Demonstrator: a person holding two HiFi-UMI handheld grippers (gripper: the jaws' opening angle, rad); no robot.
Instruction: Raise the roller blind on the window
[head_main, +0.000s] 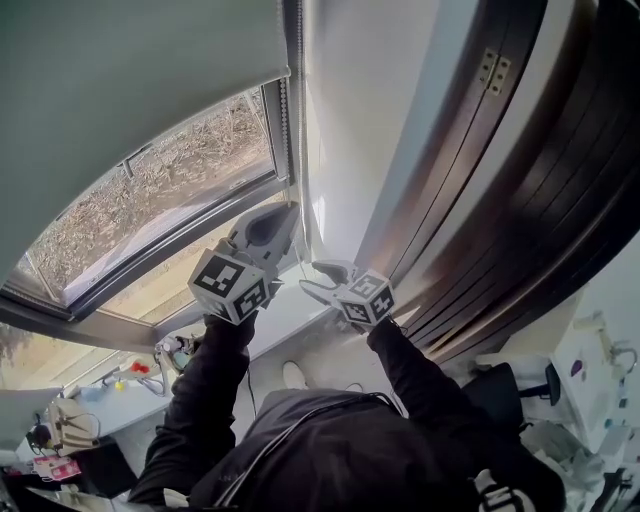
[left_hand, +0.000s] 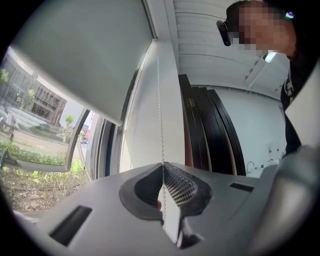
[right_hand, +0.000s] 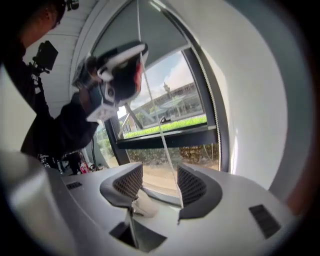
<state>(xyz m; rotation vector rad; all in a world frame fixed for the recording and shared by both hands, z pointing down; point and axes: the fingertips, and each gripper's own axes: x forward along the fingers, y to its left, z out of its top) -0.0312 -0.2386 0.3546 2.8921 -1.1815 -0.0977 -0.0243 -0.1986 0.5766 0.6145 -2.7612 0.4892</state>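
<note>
The grey roller blind (head_main: 130, 90) covers the upper part of the window; its bottom edge crosses the left gripper view (left_hand: 85, 55) and the right gripper view (right_hand: 150, 30). A white bead chain (head_main: 284, 120) hangs along the right window frame. My left gripper (head_main: 290, 210) is raised at the chain and shut on it; the chain (left_hand: 160, 100) runs straight up out of the closed jaws (left_hand: 162, 167). My right gripper (head_main: 318, 277) is lower, by the sill, and open. The chain (right_hand: 162, 135) passes loose between its pads (right_hand: 192, 185), close to the right one. The left gripper (right_hand: 120, 75) shows above.
A white wall strip (head_main: 350, 130) and dark wooden panels (head_main: 520, 200) stand right of the window. The window sill (head_main: 285, 310) lies under the grippers. A desk with small clutter (head_main: 120, 385) is at lower left. A second chain strand (right_hand: 210, 95) follows the frame.
</note>
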